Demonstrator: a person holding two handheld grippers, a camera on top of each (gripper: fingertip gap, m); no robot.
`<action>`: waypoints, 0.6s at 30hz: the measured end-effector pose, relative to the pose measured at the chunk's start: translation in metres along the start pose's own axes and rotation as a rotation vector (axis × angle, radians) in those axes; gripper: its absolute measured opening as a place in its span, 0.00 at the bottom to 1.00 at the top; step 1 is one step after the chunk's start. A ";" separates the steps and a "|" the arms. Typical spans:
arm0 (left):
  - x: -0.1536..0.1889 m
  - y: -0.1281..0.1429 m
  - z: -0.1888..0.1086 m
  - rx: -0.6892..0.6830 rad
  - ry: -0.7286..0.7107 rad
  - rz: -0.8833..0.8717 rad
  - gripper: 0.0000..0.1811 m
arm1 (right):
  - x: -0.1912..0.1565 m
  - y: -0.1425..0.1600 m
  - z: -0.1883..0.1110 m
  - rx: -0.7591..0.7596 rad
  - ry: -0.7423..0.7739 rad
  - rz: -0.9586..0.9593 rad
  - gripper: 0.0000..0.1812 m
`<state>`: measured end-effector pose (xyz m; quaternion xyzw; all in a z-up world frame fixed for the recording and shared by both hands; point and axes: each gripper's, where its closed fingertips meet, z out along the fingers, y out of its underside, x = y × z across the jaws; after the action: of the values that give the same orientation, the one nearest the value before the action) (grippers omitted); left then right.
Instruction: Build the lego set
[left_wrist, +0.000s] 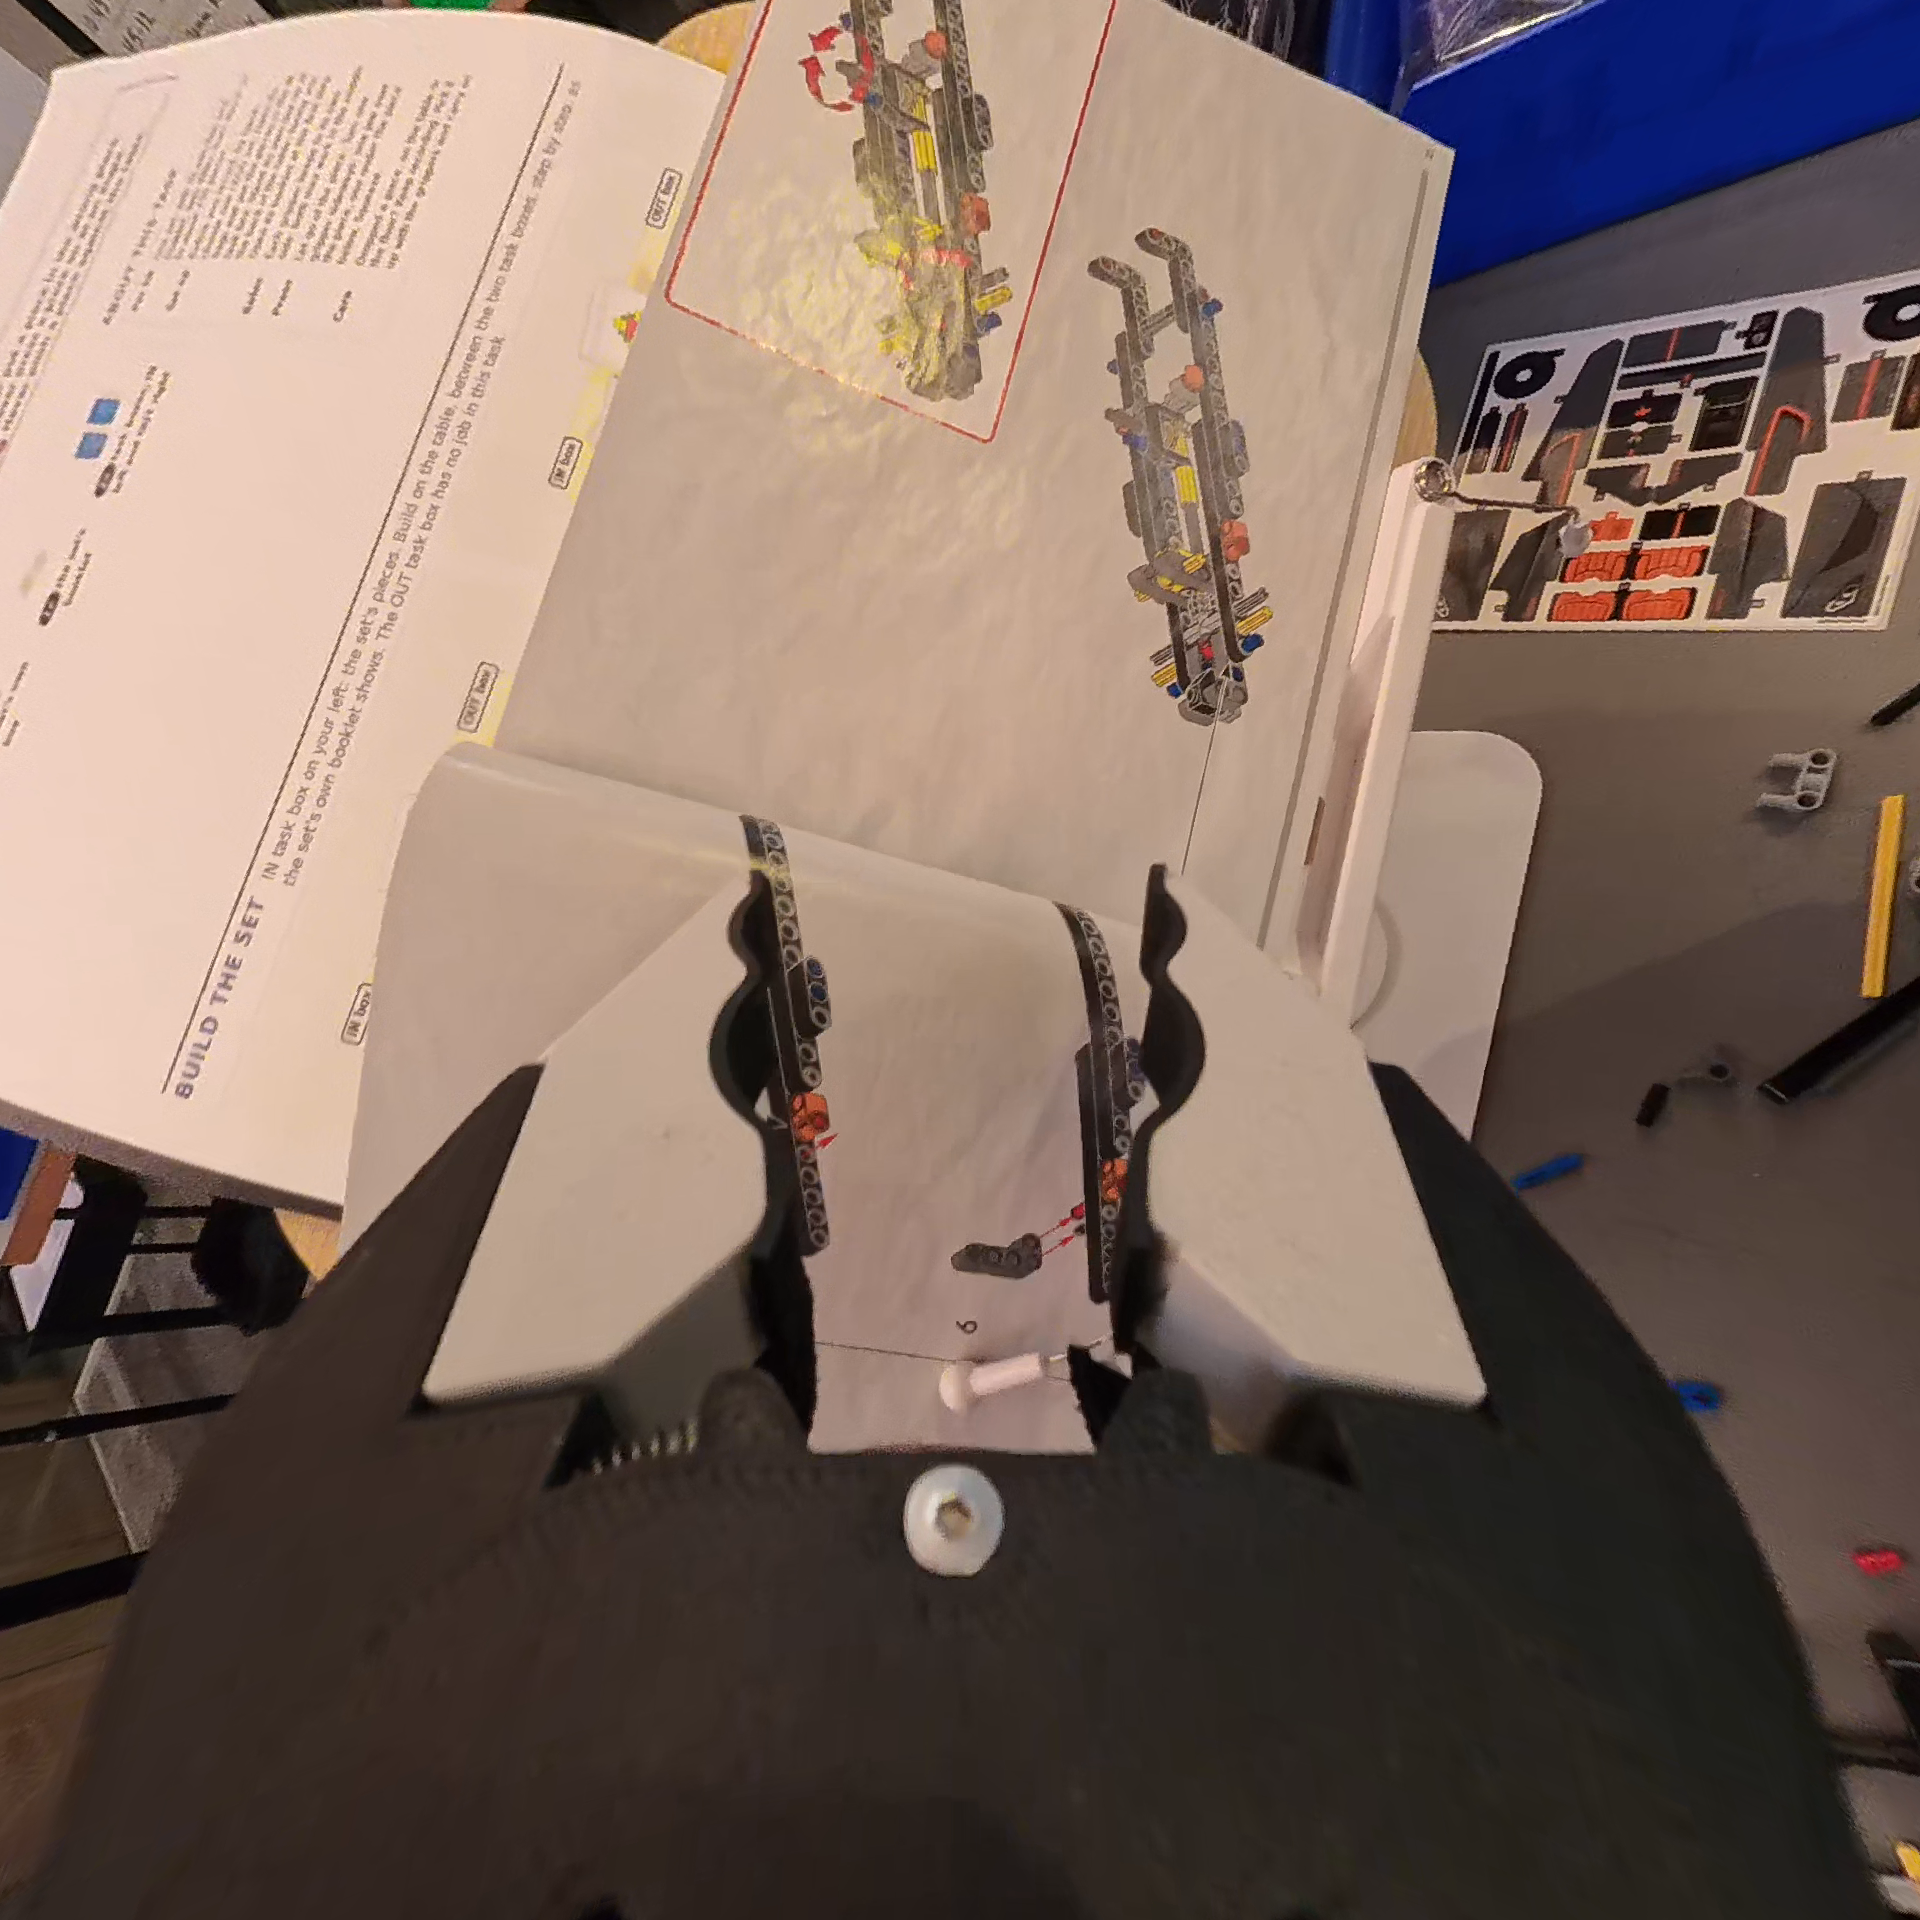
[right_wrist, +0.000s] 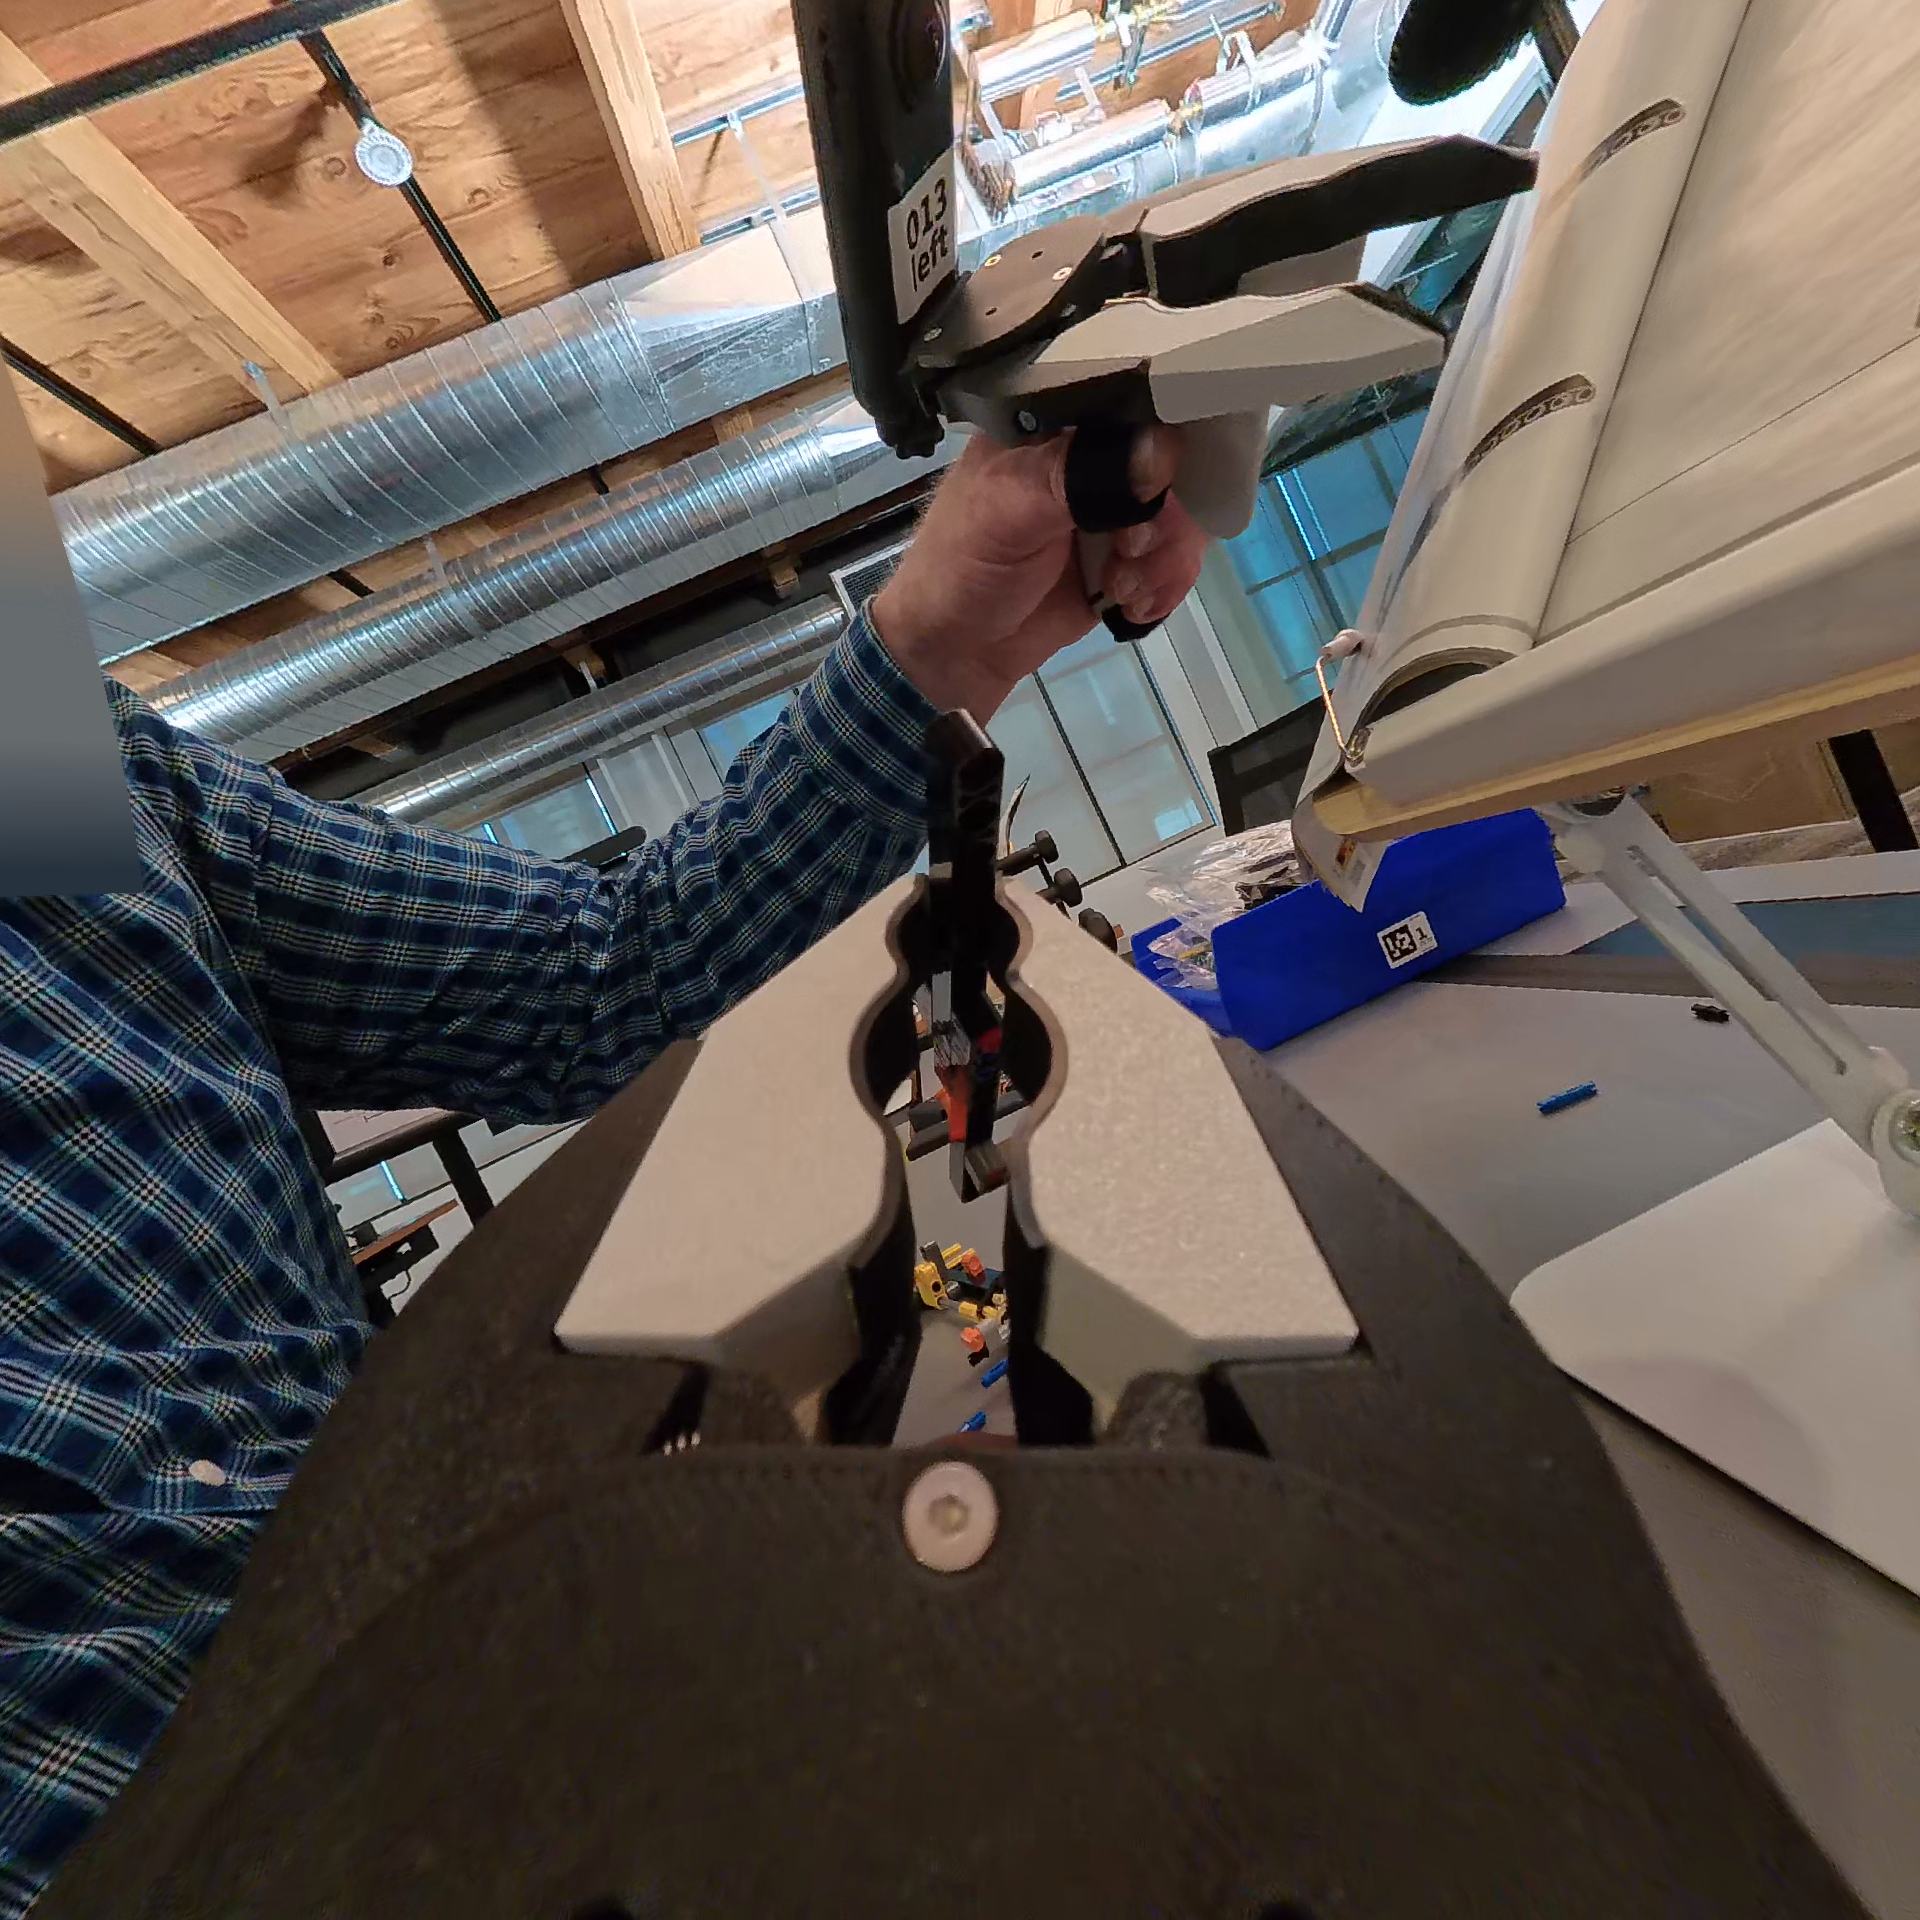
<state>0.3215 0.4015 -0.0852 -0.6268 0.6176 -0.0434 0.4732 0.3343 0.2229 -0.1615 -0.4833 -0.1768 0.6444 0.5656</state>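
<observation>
a blue plastic bin (right_wrist: 1351, 956) sits on the grey tabletop (right_wrist: 1455, 1091), clear bags of parts showing behind it; what it holds is unclear. overhead are wooden beams and silver ducts (right_wrist: 416, 436). the left gripper (left_wrist: 951, 904), fingers apart and empty, faces the open white instruction booklet (left_wrist: 935, 582) on its stand. the right gripper (right_wrist: 961, 914) is clamped on a black lego beam assembly (right_wrist: 964, 935), held upright. loose pieces (right_wrist: 961, 1299) lie below.
</observation>
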 end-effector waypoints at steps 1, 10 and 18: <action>0.000 0.001 0.000 -0.001 0.002 -0.003 0.37 | 0.000 0.000 0.000 0.000 0.000 0.000 0.04; 0.000 0.002 0.000 -0.003 0.003 -0.009 0.38 | 0.000 -0.001 0.000 0.001 0.000 -0.002 0.04; 0.000 0.006 -0.001 -0.024 -0.001 -0.002 0.38 | -0.001 -0.001 0.000 0.001 -0.002 -0.002 0.04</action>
<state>0.3162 0.4026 -0.0887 -0.6330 0.6174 -0.0360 0.4656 0.3345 0.2220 -0.1606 -0.4824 -0.1775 0.6443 0.5663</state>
